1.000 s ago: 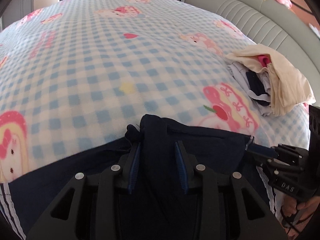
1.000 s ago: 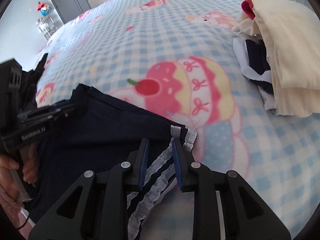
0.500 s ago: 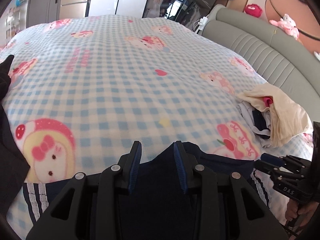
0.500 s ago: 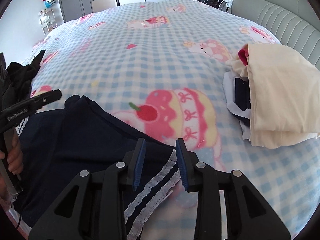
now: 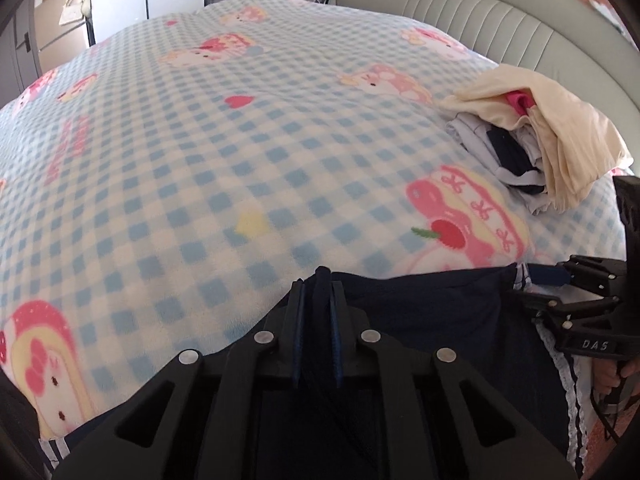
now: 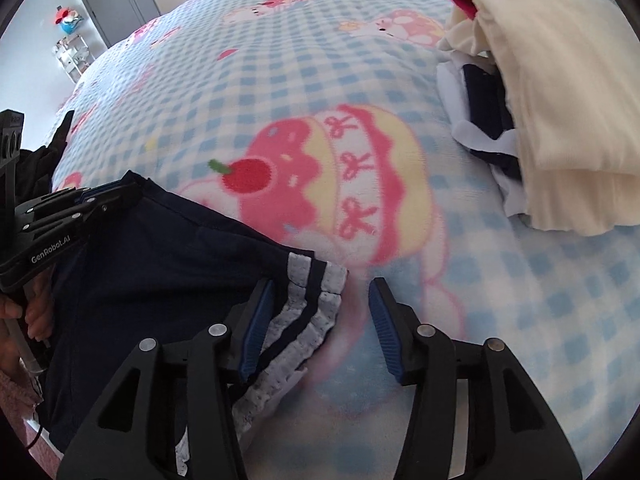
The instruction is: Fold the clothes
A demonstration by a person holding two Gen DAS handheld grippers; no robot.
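Left gripper [image 5: 316,280] fingers pinching navy garment [image 6: 160,264] edge, right gripper [image 6: 322,304] fingers wide over striped hem, bare blanket [image 5: 240,128] beyond

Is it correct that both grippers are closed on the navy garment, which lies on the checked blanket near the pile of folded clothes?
Not quite. Only the left gripper is closed on the navy garment. The right wrist view shows the right gripper open, its jaws apart around the garment's lace-trimmed corner. The rest holds: the garment lies on the checked blanket near the pile of folded clothes.
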